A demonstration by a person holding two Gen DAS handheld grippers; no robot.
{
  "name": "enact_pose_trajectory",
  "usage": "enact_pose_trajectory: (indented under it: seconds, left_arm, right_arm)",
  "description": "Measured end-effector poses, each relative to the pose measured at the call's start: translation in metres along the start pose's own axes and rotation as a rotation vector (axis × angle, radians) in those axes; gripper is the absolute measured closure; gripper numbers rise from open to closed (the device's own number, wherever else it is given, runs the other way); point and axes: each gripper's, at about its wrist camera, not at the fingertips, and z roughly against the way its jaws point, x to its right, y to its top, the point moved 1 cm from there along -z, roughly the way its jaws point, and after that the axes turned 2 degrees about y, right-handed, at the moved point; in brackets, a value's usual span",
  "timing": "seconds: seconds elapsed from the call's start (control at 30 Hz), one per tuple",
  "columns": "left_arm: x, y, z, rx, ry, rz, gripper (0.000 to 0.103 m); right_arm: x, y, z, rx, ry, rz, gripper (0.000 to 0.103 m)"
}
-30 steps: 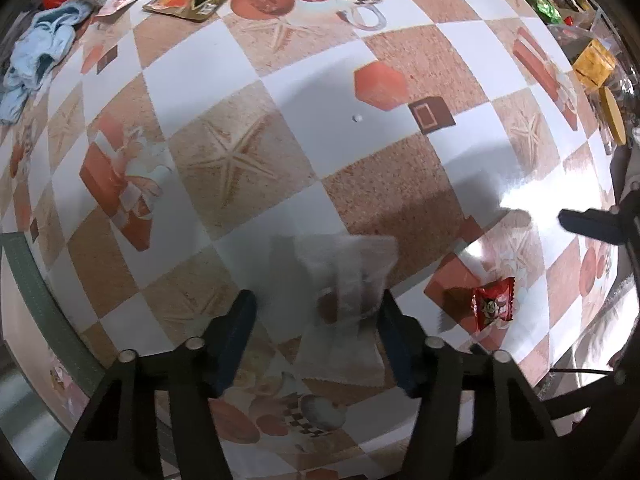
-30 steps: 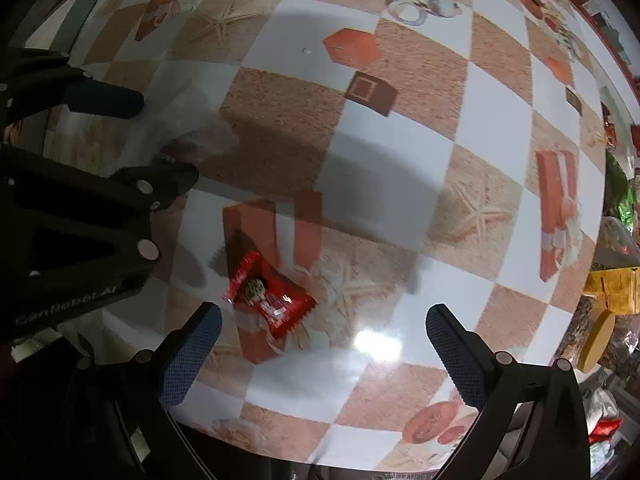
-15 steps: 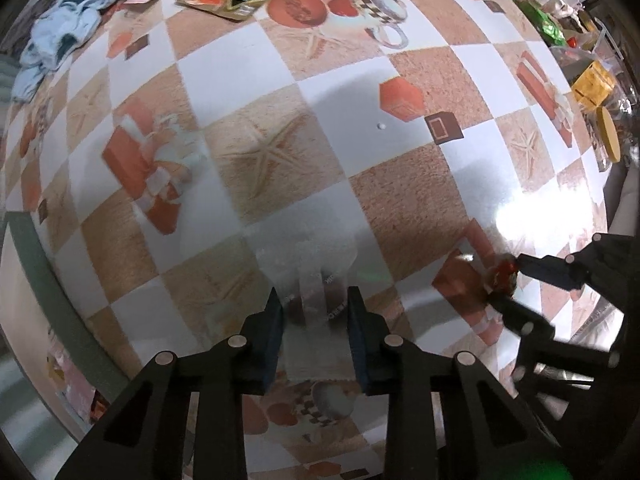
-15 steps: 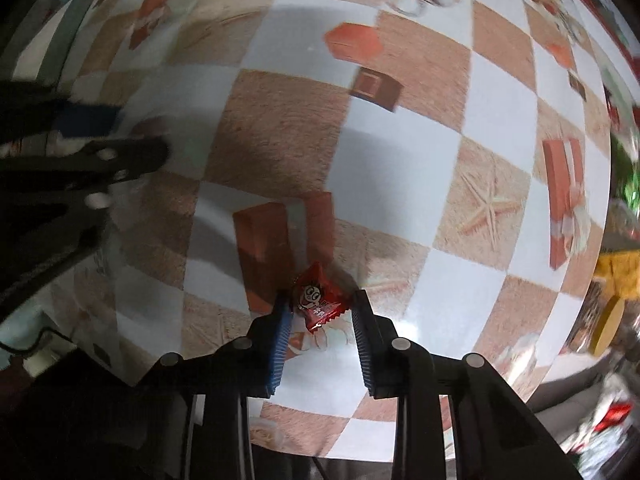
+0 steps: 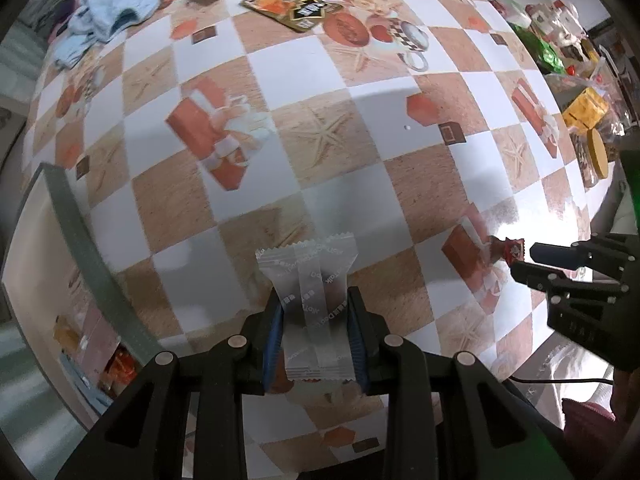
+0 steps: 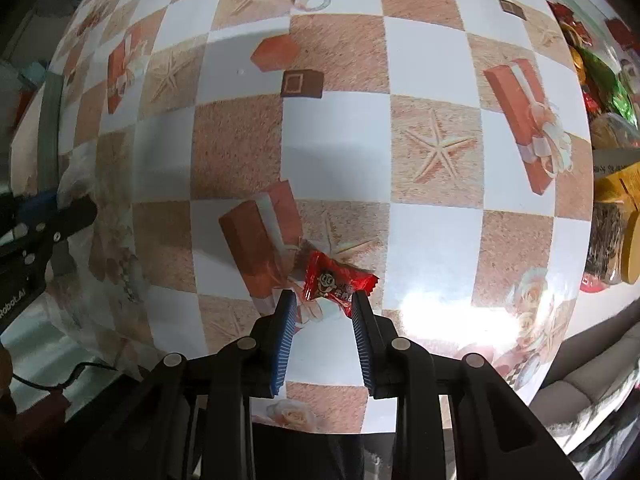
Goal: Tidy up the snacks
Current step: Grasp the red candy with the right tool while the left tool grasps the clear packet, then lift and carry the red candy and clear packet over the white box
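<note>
Checkered tablecloth (image 5: 280,64) with starfish, gift boxes and cups. Left of its printed cup (image 5: 408,40): blue cloth (image 5: 116,12), brown snack packet (image 5: 292,10). Right of the cup: yellow box (image 5: 586,110), green wrappers. Left gripper (image 5: 314,308) clamped on clear wrapped snack (image 5: 310,292), now off the cloth. Right gripper (image 6: 324,304) pinching red candy (image 6: 334,282), no longer spread wide above it; candy raised just over a printed box.
</note>
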Motion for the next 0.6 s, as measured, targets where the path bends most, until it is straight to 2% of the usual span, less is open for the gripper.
enact_pose_trajectory:
  seconds: [0.23, 0.37, 0.4, 0.43, 0.47, 0.6]
  left_arm:
    - [-0.029, -0.018, 0.011, 0.017, 0.003, 0.021, 0.07]
    - [-0.03, -0.028, 0.022, 0.021, 0.004, 0.031, 0.07]
    - [-0.028, -0.029, 0.021, 0.02, 0.005, 0.034, 0.07]
    - [-0.032, -0.031, 0.022, 0.019, 0.005, 0.036, 0.07]
    - [-0.028, -0.032, 0.027, 0.02, 0.007, 0.037, 0.07]
    - [-0.032, -0.038, 0.033, 0.026, 0.011, 0.035, 0.07]
  right_arm:
    - [0.028, -0.006, 0.003, 0.001, 0.0, -0.005, 0.071]
    - [0.043, -0.005, 0.003, -0.005, 0.019, -0.042, 0.069]
    - [0.047, -0.004, 0.001, -0.019, 0.034, -0.065, 0.063]
    - [0.05, -0.004, -0.002, -0.031, 0.043, -0.088, 0.041]
    - [0.054, -0.004, -0.003, -0.022, 0.042, -0.119, 0.03]
    - [0.07, 0.0, -0.005, -0.013, 0.046, -0.161, 0.03]
